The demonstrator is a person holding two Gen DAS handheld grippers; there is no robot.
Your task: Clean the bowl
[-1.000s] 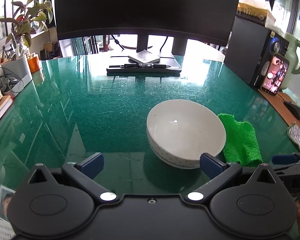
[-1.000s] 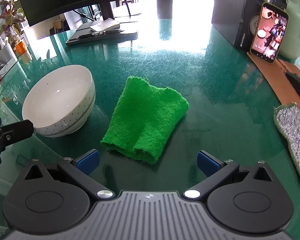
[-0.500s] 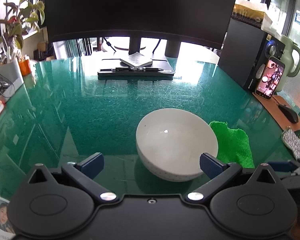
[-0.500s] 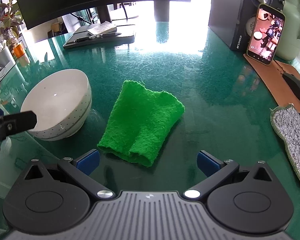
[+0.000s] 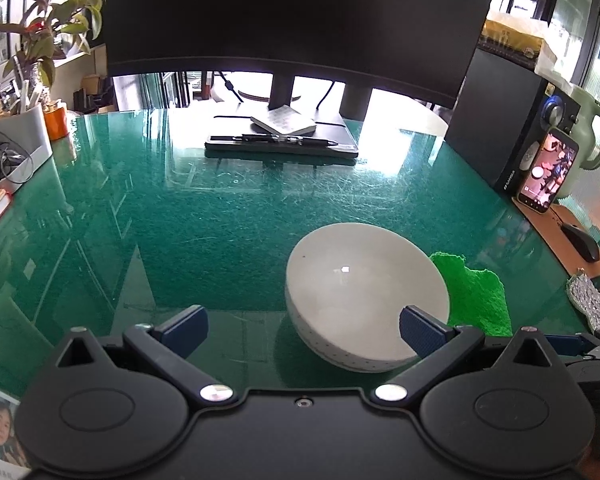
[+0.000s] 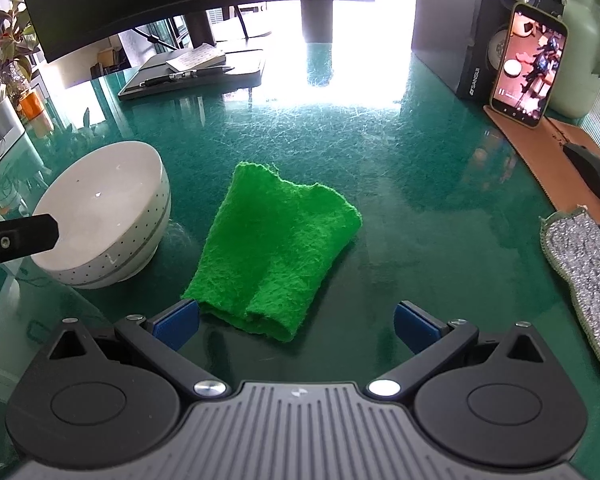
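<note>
Hand-held gripper (image 6: 296,322) agape — fuzzy cloth (image 6: 274,250), glossy bowl (image 6: 104,212).

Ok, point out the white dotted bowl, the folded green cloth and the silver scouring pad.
White dotted bowl (image 5: 364,280): left wrist view, inner wall.
Folded green cloth (image 6: 276,248): right wrist view, middle of top face.
Silver scouring pad (image 6: 584,272): right wrist view, sparkly middle.

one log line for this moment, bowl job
left tongs: open, by bowl | right tongs: open, over green cloth | bowl on table, not wiped yet
</note>
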